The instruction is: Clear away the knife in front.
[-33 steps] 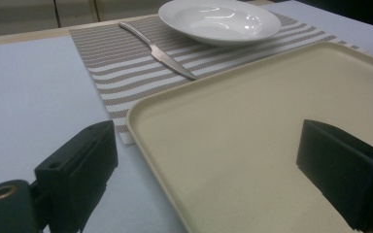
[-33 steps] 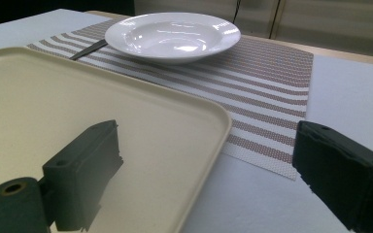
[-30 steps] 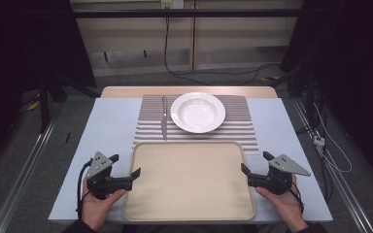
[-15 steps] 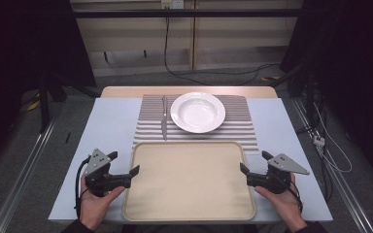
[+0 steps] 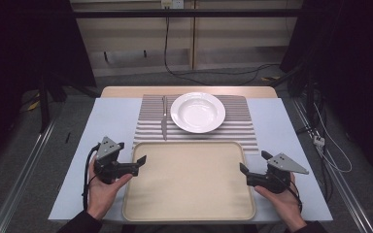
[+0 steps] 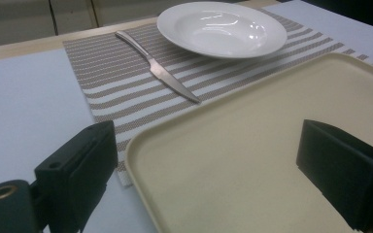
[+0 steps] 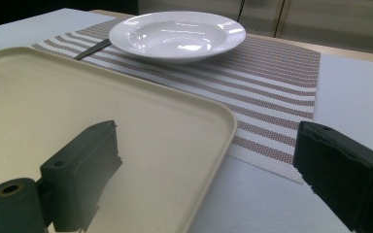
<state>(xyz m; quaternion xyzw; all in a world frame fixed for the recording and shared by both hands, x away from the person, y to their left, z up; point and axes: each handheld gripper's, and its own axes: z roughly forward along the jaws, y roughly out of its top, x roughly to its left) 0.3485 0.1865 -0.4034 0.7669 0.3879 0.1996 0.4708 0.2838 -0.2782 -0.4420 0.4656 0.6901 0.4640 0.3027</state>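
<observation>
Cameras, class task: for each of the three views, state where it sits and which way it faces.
High view: above the person's side, looking forward and down at the tray; both hands and the left gripper and right gripper show.
Left gripper view: rides the left gripper at the tray's left edge, facing the knife and plate; its open fingers show.
Right gripper view: at the tray's right edge, facing the plate; its open fingers show.
Shared by the gripper views: plate, knife, striped placemat.

Dark room, grey floor (image 5: 24, 160), pale wood cabinets (image 5: 184, 43) behind table, black cables (image 5: 213, 73) on floor, metal rail (image 5: 26, 170) at left.
</observation>
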